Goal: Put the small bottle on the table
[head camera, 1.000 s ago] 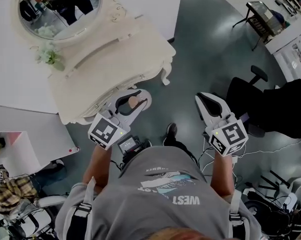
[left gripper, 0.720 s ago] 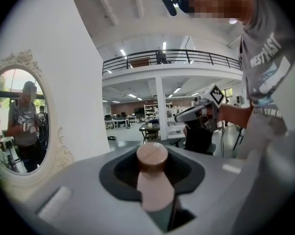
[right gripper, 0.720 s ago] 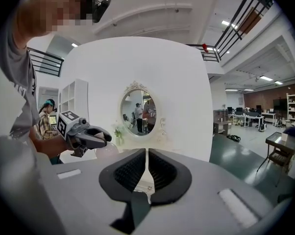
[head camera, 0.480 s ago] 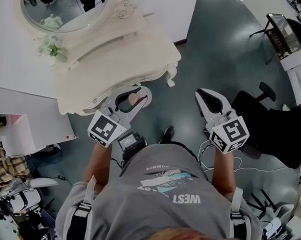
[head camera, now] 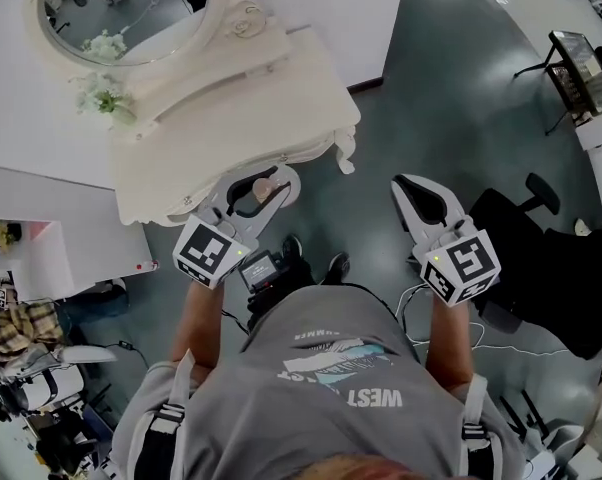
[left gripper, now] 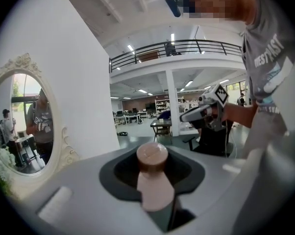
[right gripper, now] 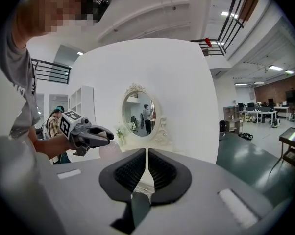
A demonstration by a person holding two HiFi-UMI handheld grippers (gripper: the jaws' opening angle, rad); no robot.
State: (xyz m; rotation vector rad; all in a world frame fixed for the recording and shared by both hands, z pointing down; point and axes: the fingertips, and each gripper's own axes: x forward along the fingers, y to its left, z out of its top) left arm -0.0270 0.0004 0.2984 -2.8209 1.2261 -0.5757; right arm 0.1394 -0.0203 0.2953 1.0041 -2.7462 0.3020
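The small pinkish bottle [head camera: 263, 192] with a brown cap [left gripper: 152, 155] sits between the jaws of my left gripper [head camera: 276, 178], which is shut on its body [left gripper: 155, 190]. In the head view this gripper hovers just off the front edge of the cream vanity table [head camera: 231, 118], above the floor. My right gripper [head camera: 409, 186] is held out over the dark floor to the right. Its ribbed pads [right gripper: 159, 169] are pressed together with nothing between them. Each gripper view shows the other gripper: the left gripper [right gripper: 88, 133] and the right gripper [left gripper: 206, 110].
An oval mirror [head camera: 121, 8] in an ornate frame stands at the back of the table, with white flowers [head camera: 101, 96] beside it. A white cabinet [head camera: 41, 258] stands at the left. A black office chair [head camera: 521, 223] and a desk [head camera: 581, 58] are to the right.
The left gripper with the bottle has come slightly nearer the table's front edge as the view shifted. The right gripper holds its place, still shut.
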